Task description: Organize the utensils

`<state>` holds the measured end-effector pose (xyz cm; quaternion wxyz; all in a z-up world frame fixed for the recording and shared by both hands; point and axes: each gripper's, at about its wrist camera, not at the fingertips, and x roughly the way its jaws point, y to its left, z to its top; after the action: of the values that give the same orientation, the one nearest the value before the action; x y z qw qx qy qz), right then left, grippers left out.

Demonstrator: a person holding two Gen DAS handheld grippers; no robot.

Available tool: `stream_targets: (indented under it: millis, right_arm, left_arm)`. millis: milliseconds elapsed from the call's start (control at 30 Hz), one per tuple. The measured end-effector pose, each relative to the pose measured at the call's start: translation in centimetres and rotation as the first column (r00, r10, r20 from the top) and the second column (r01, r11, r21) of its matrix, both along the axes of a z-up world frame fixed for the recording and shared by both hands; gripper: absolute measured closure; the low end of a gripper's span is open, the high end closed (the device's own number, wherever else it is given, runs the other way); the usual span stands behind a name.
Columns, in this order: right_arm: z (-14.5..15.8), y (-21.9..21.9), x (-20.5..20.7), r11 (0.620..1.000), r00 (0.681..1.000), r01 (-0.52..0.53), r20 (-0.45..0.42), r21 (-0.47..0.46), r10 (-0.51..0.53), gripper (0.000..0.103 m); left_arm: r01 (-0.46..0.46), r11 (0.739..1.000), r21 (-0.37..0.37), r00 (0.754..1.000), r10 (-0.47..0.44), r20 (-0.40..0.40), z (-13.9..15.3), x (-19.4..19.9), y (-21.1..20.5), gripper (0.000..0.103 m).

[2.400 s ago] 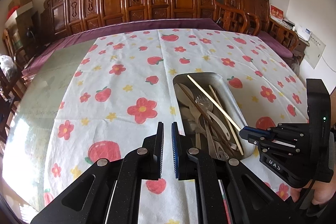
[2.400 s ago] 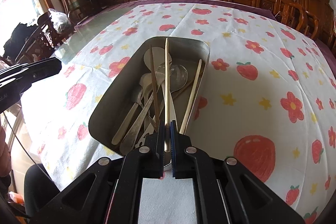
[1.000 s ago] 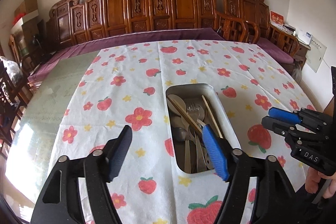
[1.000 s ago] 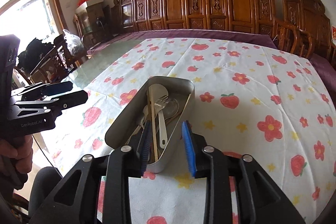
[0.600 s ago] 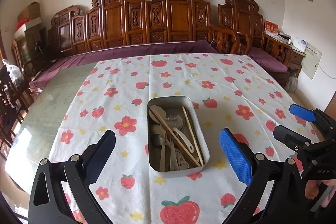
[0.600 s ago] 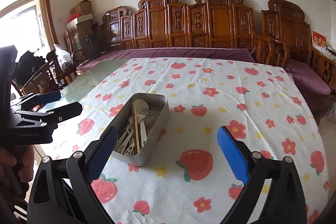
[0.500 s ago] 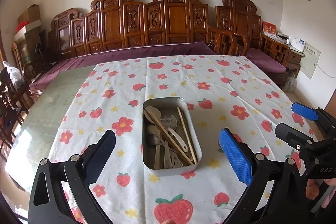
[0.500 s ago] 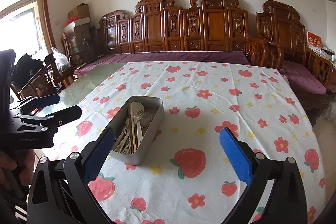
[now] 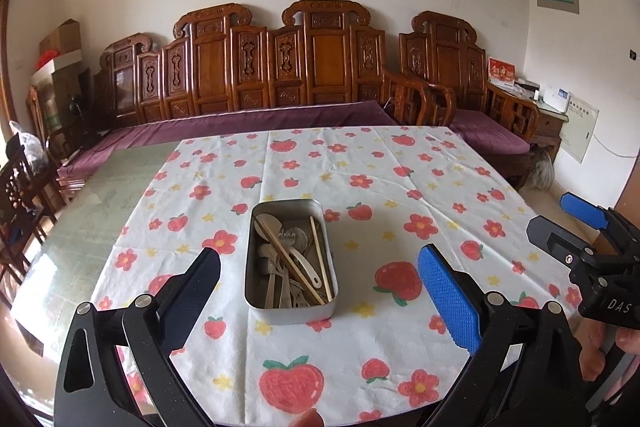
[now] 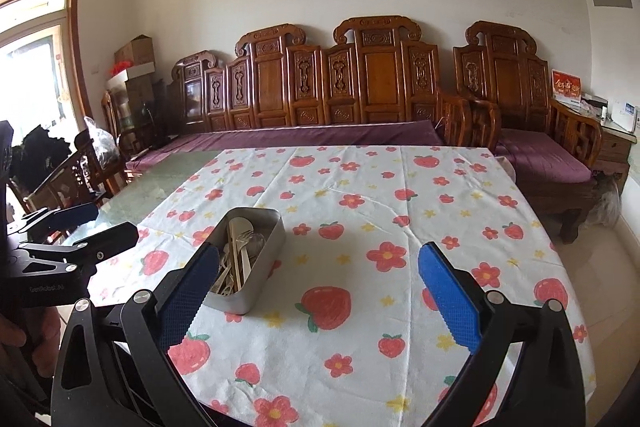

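A rectangular metal tin (image 9: 289,311) stands on the strawberry tablecloth (image 9: 400,187), a little toward me from its middle. Inside lie spoons (image 9: 267,223), a fork (image 9: 294,237) and wooden chopsticks (image 9: 321,259), all jumbled lengthwise. My left gripper (image 9: 320,258) hangs open and wide, well back from the tin and above the table's near edge, with nothing between its fingers. My right gripper (image 10: 320,253) is equally wide open and empty, with the tin (image 10: 260,267) ahead to its left. Each gripper shows at the edge of the other's view: the right gripper (image 9: 554,215) and the left gripper (image 10: 114,221).
Bare glass tabletop (image 9: 92,203) lies left of the cloth. A carved wooden bench with a purple cushion (image 9: 312,67) runs behind the table. Dark chairs (image 10: 80,167) crowd the left side and a side cabinet (image 10: 612,143) stands at right. A hand (image 9: 624,343) holds the right gripper.
Both grippers opened from shut to wide and pulled back and up from the tin. The chopstick the right gripper held now lies in the tin.
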<state>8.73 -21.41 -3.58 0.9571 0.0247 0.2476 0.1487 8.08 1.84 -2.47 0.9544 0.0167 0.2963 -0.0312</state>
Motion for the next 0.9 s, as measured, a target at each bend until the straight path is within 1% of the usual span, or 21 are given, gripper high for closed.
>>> stream_targets:
  millis: [300,467,667,900]
  right_arm:
    - [3.3,-1.0,-2.8,0.999,0.997,0.013,0.077,0.031,-0.015,0.003]
    - [4.5,-1.1,-3.6,0.999,0.994,0.031,0.106,0.026,-0.033,0.003]
    - [4.9,-1.7,-4.0,0.998,0.991,0.045,0.121,0.031,-0.049,0.003]
    - [4.9,-1.8,-4.2,0.998,0.991,0.053,0.119,0.026,-0.056,0.003]
  left_arm:
    - [-0.024,1.000,0.004,0.997,0.023,0.068,3.2,-2.5,-0.5,0.008]
    - [-0.030,1.000,-0.001,0.995,0.030,0.096,4.4,-3.6,-0.5,0.008]
    - [-0.048,0.999,-0.014,0.989,0.050,0.136,5.0,-4.4,-0.4,0.008]
    - [-0.045,0.999,-0.020,0.990,0.047,0.136,5.1,-4.4,-0.4,0.008]
